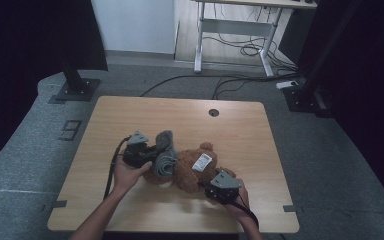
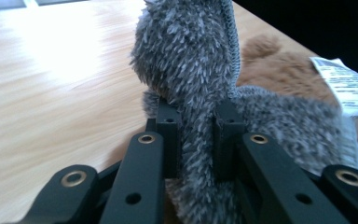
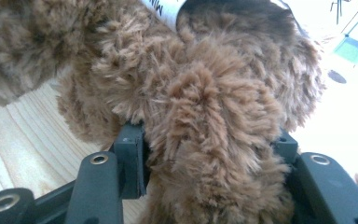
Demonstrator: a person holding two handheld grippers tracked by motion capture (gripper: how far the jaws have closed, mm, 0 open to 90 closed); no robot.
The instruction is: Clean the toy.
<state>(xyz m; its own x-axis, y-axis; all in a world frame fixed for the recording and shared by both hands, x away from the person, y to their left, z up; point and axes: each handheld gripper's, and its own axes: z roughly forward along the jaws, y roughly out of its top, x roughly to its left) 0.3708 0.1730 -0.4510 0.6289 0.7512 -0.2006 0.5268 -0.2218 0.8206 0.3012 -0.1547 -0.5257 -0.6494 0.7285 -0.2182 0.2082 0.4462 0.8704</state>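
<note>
Two grippers on one soft toy: a brown plush teddy bear (image 1: 192,172) lies on its side near the middle of the wooden table (image 1: 240,130), slightly toward the near edge, with a grey fuzzy knit garment (image 1: 164,152) bunched over its left end. Left gripper (image 1: 152,155) is pinched tight on a fold of the grey garment (image 2: 196,140), jaws narrow with the fabric squeezed between them. Right gripper (image 1: 211,186) is clamped on a fat brown limb of the bear (image 3: 214,154), jaws about half spread and fur bulging past the pads. White sewn-in label (image 1: 201,162) sits on the bear's upper side. Handling judgement: bear and garment are both light, soft and compressible, not fragile; the pile is fluffy so a shallow pinch may slide off, the knit will stretch before the bear moves. Best holds look like a deep bite on a limb and on the garment's ribbed hem (image 2: 233,42), not loose fluff.
</note>
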